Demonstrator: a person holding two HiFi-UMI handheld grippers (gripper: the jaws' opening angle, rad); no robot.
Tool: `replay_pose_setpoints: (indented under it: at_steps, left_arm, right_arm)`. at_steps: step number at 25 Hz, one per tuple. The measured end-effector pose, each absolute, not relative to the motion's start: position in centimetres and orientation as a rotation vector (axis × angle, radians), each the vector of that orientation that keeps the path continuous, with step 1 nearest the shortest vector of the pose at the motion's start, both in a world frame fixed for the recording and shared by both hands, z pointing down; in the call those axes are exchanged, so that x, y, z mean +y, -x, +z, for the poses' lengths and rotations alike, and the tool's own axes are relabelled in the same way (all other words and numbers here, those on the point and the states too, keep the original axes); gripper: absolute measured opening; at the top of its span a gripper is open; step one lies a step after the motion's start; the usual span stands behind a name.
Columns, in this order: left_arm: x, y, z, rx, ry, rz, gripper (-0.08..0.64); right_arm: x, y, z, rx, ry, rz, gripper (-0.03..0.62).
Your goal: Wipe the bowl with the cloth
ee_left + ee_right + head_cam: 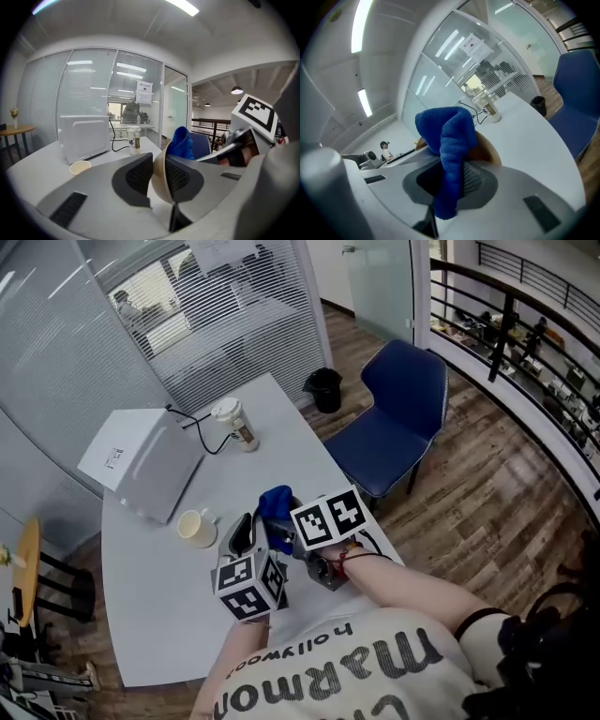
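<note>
A tan bowl [158, 183] stands on edge above the white table [159, 615], and my left gripper [158, 174] is shut on its rim. In the right gripper view a blue cloth [447, 140] hangs bunched between the jaws of my right gripper [452, 180], which is shut on it. The cloth's top lies against the inside of the bowl [490, 151]. In the head view both grippers meet just in front of the person's chest, the left gripper [241, 538] beside the right gripper [281, 532], with the cloth [275, 504] sticking up between them.
On the table are a white box [141, 463] with a black cable, a paper cup [197, 528] and a lidded cup [234, 423]. A blue chair [394, 423] stands at the table's right side, with a black bin [325, 390] behind it. Glass walls with blinds lie beyond.
</note>
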State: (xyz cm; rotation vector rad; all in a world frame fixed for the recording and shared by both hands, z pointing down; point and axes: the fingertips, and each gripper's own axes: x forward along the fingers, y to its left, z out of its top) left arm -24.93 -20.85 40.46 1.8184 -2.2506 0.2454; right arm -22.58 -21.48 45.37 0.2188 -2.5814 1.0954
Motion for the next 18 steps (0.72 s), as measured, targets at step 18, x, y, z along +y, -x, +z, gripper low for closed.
replay_pose_setpoints:
  at_steps: [18]
  left_arm:
    - [-21.5, 24.0, 41.7, -2.202, -1.798, 0.239, 0.067]
  right_arm:
    - [-24.1, 20.1, 47.5, -2.555, -0.42, 0.608, 0.06]
